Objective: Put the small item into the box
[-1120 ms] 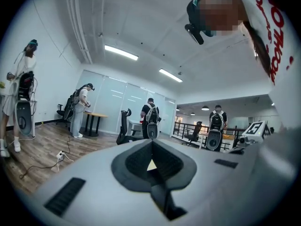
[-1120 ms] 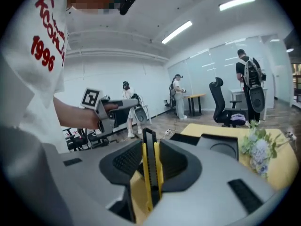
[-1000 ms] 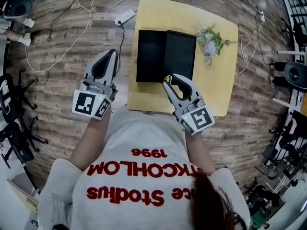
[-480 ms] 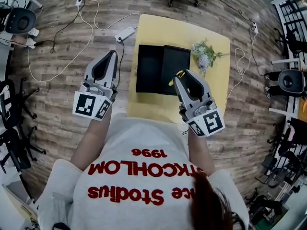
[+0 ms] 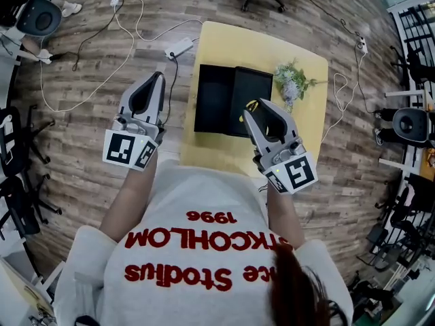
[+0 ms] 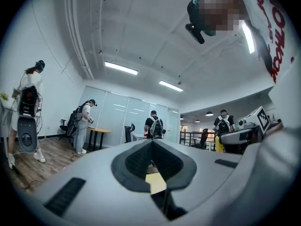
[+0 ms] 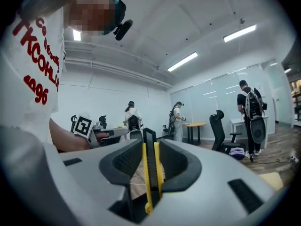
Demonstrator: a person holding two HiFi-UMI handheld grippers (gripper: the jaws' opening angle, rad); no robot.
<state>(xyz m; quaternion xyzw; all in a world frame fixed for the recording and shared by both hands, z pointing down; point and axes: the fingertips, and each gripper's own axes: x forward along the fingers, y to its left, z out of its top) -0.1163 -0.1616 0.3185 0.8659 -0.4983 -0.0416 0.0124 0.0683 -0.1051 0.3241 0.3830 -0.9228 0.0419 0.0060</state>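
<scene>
An open black box (image 5: 216, 98) lies on the yellow table (image 5: 224, 43), its two halves side by side. My right gripper (image 5: 252, 109) hovers over the box's near right edge, shut on a yellow and black utility knife (image 5: 249, 106). In the right gripper view the knife (image 7: 149, 168) stands upright between the pads (image 7: 176, 161), and the right gripper (image 7: 151, 149) points up into the room. My left gripper (image 5: 157, 78) is off the table's left side, above the wooden floor, shut with nothing in it. The left gripper (image 6: 152, 143) shows its pads meeting.
A bunch of artificial flowers (image 5: 292, 80) lies on the table's right part. A power strip (image 5: 178, 46) and cables (image 5: 102, 73) run over the floor to the left. Office chairs (image 5: 414, 122) stand around. Other people (image 6: 82, 124) stand further off in the room.
My right gripper has shifted a little to the right with the knife, now over the box's near right edge. The left gripper has held its place.
</scene>
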